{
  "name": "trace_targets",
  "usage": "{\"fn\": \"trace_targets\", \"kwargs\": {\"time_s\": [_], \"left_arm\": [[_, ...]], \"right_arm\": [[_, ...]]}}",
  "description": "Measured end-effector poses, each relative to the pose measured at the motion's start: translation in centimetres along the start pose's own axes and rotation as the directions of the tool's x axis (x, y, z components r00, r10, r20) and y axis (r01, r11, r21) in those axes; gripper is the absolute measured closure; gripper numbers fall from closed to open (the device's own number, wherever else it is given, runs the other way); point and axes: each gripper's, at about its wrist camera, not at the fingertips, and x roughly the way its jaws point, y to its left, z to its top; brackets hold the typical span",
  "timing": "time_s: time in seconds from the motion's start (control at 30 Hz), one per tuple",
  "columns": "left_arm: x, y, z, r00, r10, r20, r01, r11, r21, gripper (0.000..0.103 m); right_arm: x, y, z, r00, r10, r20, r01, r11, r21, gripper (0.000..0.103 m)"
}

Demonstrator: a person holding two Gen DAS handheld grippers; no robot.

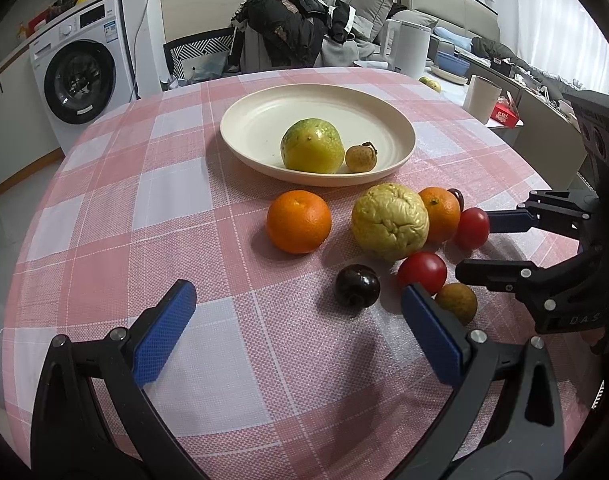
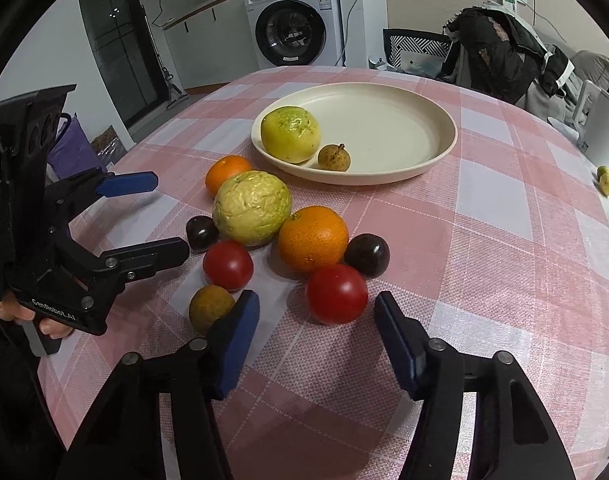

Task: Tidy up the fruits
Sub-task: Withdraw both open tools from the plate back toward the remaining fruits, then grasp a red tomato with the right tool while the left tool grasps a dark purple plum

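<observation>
A cream plate on the checked tablecloth holds a green-yellow fruit and a small brown longan. In front of it lie two oranges, a wrinkled yellow fruit, two red tomatoes, two dark plums and another longan. My left gripper is open and empty near the plum. My right gripper is open and empty just short of a tomato.
A white kettle, a cup and a red box stand beyond the table's far right. Two small yellow fruits lie at the right edge. A clothes-draped chair and a washing machine stand behind.
</observation>
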Motion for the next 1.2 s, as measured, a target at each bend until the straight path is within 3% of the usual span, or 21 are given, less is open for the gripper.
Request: {"fn": "trace_targets", "kwargs": {"time_s": [0.6, 0.83, 1.1, 1.2], "left_arm": [[0.1, 0.3, -0.1, 1.000, -0.004, -0.001, 0.004, 1.000, 0.015, 0.001], [0.4, -0.5, -0.3, 1.000, -0.010, -0.028, 0.011, 0.999, 0.035, 0.001], [0.8, -0.8, -0.3, 0.999, -0.010, -0.047, 0.012, 0.999, 0.042, 0.001], [1.1, -0.8, -0.3, 0.998, -0.021, -0.064, 0.023, 0.999, 0.044, 0.007]], "right_arm": [[0.1, 0.1, -0.1, 1.000, -0.019, 0.009, 0.019, 1.000, -0.006, 0.059], [0.0, -0.2, 0.1, 0.999, -0.031, 0.020, 0.031, 0.999, -0.007, 0.071], [-2.1, 0.5, 0.7, 0.996, -0.011, 0.086, 0.014, 0.999, -0.029, 0.072], [-2.5, 0.4, 0.9, 0.994, -0.003, 0.107, 0.005, 1.000, -0.017, 0.072]]}}
